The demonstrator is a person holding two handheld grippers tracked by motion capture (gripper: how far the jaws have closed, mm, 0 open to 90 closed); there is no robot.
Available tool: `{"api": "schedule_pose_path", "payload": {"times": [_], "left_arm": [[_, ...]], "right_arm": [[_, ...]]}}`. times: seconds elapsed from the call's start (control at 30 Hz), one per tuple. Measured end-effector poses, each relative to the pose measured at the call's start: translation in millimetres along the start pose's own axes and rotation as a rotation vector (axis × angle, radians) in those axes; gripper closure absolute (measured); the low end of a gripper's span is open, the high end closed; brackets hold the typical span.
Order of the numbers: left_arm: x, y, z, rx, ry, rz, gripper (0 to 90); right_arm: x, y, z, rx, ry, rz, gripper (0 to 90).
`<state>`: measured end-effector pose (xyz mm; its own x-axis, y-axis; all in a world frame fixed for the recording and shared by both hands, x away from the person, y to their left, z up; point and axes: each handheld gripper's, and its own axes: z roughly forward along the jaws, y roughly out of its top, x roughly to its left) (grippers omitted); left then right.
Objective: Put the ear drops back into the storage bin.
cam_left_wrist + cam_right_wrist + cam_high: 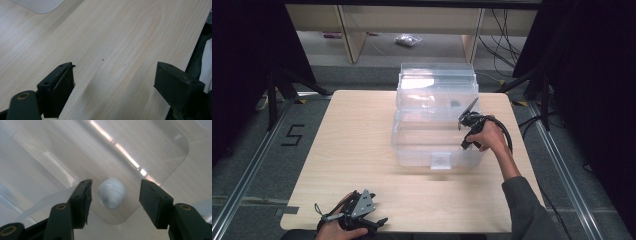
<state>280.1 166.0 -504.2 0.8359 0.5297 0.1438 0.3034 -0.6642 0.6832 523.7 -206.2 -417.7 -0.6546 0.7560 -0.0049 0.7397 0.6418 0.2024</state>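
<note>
Right gripper [115, 195], jaws apart, reaches into the clear bin [412, 150] over a white bulb [111, 192] on its floor. Left gripper [113, 82], jaws apart, rests at the table [352, 150] near edge.

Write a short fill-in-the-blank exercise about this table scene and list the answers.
1. The clear plastic box stands with its lid ____.
2. The right tool has its jaws open on either side of a small ____ object in the box.
3. The left tool is over the bare wooden ____.

Answers: open; white; table
</note>
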Motion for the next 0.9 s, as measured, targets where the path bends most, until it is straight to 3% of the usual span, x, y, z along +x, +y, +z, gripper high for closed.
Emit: {"api": "schedule_pose_path", "payload": {"times": [0.03, 0.2, 0.87, 0.9], "left_arm": [[-1.4, -0.1, 0.5, -0.015, -0.010, -0.019, 15.6], [-0.6, 0.0, 0.4, -0.006, -0.005, -0.008, 15.6], [-0.6, -0.1, 0.5, -0.006, -0.004, -0.010, 15.6], [-1.5, -0.5, 0.9, -0.008, -0.006, -0.031, 15.6]], "right_arm": [[-1.0, -0.8, -2.4, -0.018, 0.004, -0.017, 41.3], [-0.5, -4.5, -11.9, -0.071, 0.001, -0.004, 35.9], [9.1, -18.9, -40.9, -0.160, -0.001, -0.007, 29.2], [10.0, -19.6, -41.4, -0.173, 0.007, -0.012, 28.7]]}}
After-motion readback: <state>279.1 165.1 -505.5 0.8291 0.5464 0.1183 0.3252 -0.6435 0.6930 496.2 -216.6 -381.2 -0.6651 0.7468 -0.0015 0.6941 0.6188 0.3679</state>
